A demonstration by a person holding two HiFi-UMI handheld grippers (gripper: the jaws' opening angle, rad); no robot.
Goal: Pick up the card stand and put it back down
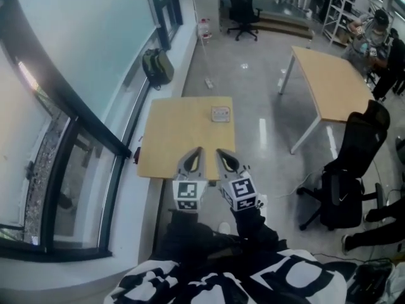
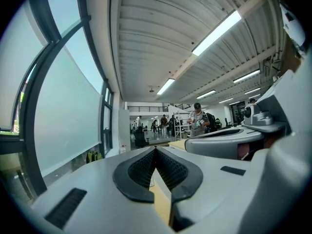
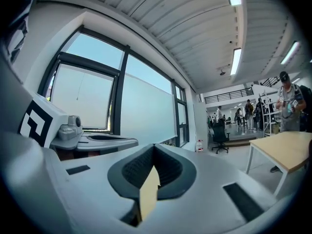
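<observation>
Both jaws shut (empty): left gripper, right gripper over worktop's near edge. Approach step; open for far-edge card stand.

No words, numbers or brands could be read. The cube on the left gripper and the cube on the right gripper bore only black-and-white square markers, not lettering. The face of the card stand was too small to make out.
</observation>
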